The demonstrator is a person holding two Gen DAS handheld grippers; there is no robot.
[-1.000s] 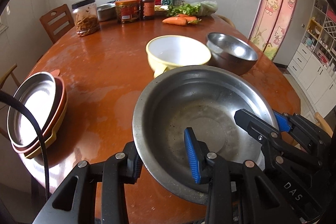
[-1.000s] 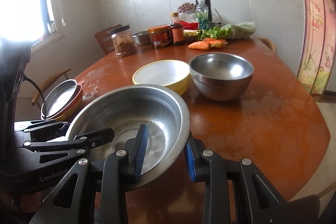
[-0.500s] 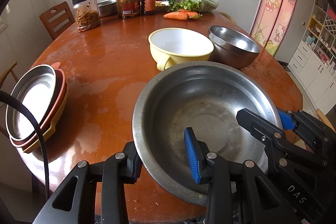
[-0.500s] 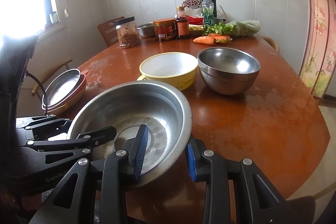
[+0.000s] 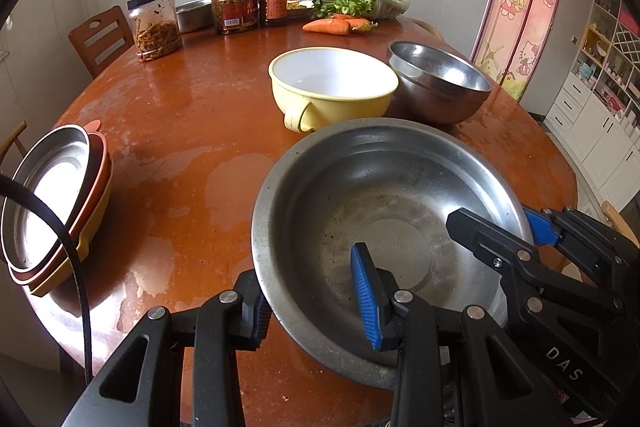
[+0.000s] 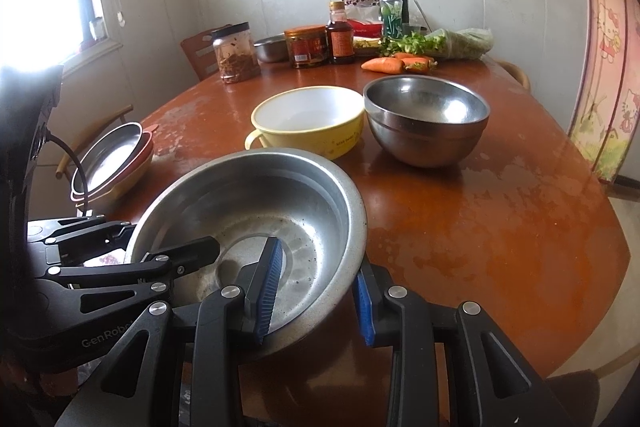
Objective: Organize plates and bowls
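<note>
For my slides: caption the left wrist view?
Both grippers, left and right, clamp a wide steel basin near the yellow bowl.

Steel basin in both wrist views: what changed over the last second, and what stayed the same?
The wide steel basin, gripped at its near rim by the left gripper and the right gripper, appears to have been carried forward: the yellow bowl and the smaller steel bowl now sit closer behind its far rim. Both grips stayed clamped, nothing was let go, and the stack of plates is unchanged.
</note>
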